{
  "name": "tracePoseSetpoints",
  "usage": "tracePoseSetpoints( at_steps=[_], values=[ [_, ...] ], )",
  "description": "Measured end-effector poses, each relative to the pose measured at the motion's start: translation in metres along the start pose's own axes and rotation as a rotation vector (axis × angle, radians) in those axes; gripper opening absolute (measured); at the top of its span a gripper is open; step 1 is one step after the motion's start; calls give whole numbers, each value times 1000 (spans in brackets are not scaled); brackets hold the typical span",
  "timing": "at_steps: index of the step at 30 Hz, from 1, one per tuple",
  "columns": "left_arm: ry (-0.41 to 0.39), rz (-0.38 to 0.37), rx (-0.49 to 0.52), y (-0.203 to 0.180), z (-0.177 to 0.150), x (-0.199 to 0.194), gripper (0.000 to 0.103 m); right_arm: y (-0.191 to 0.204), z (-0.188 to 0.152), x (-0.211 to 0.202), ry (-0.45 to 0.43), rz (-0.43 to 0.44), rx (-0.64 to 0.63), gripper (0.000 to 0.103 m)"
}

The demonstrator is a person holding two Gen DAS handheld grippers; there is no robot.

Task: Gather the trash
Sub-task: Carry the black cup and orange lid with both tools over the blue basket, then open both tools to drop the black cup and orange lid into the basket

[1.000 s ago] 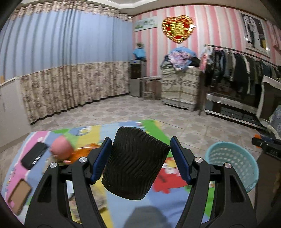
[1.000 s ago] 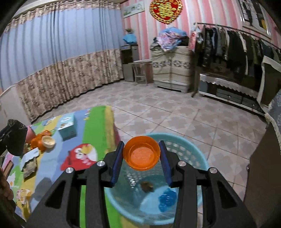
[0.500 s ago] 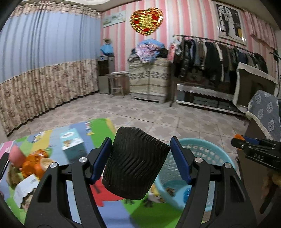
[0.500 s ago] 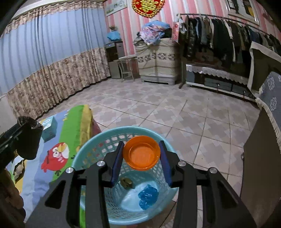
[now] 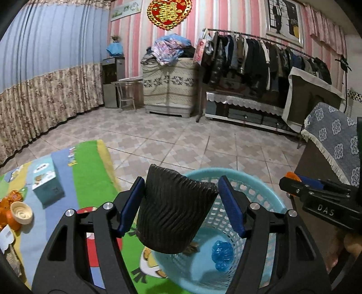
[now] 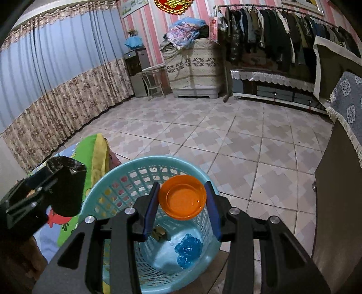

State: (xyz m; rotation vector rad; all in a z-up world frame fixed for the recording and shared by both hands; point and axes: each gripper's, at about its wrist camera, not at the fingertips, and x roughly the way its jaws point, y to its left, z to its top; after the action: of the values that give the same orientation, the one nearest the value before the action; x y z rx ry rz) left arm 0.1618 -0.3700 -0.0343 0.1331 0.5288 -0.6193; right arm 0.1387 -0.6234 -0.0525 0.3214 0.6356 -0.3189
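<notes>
Ribbed black cup (image 5: pixel 174 210) in left gripper (image 5: pixel 181 209) (over latticed basket (image 5: pixel 260 199)).

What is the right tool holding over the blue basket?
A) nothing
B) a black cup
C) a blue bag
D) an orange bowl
D: the right tool is shut on the orange bowl above the light-blue basket, while the black cup sits in the left tool.

Off to my left a small teal box (image 5: pixel 46 182) stands on the cartoon-print mat (image 5: pixel 90 171). Across the tiled floor (image 6: pixel 226 140) I see a clothes rack (image 5: pixel 260 54) of dark coats, a cloth-draped cabinet (image 5: pixel 169 83) piled with clothes, and a red heart ornament (image 5: pixel 168 12) on the striped wall.
</notes>
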Motion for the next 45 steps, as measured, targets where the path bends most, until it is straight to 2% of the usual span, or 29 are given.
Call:
tracePoseSetpoints(
  at_steps=[9, 12, 17, 23, 32, 34, 35, 37, 39, 42, 45],
  values=[
    [29, -27, -20, 1, 6, 21, 65, -4, -1, 1, 5, 4, 9, 40],
    [42, -35, -17, 1, 9, 23, 74, 0, -3, 3, 7, 4, -8, 40],
    [15, 21, -4, 8, 13, 11, 84, 5, -5, 4, 7, 5, -15, 40],
    [-24, 103, -47, 44, 17, -13, 95, 17, -5, 8, 17, 14, -33, 40],
    [-46, 197, -77, 87, 17, -39, 97, 41, -8, 25, 47, 48, -31, 40],
    [-49, 212, -83, 94, 14, -45, 97, 42, -7, 27, 47, 46, -30, 44],
    [-49, 214, -87, 96, 14, -47, 97, 44, -7, 29, 47, 46, -24, 56],
    [-53, 219, -94, 100, 13, -52, 97, 46, -7, 32, 47, 48, -12, 70],
    [-61, 230, -95, 103, 12, -57, 97, 50, -8, 35, 56, 39, -15, 71],
    [-68, 243, -102, 108, 9, -65, 97, 54, -8, 35, 49, 23, -27, 84],
    [-74, 255, -110, 114, 6, -73, 97, 58, -6, 31, 32, 14, -38, 87]
  ],
)
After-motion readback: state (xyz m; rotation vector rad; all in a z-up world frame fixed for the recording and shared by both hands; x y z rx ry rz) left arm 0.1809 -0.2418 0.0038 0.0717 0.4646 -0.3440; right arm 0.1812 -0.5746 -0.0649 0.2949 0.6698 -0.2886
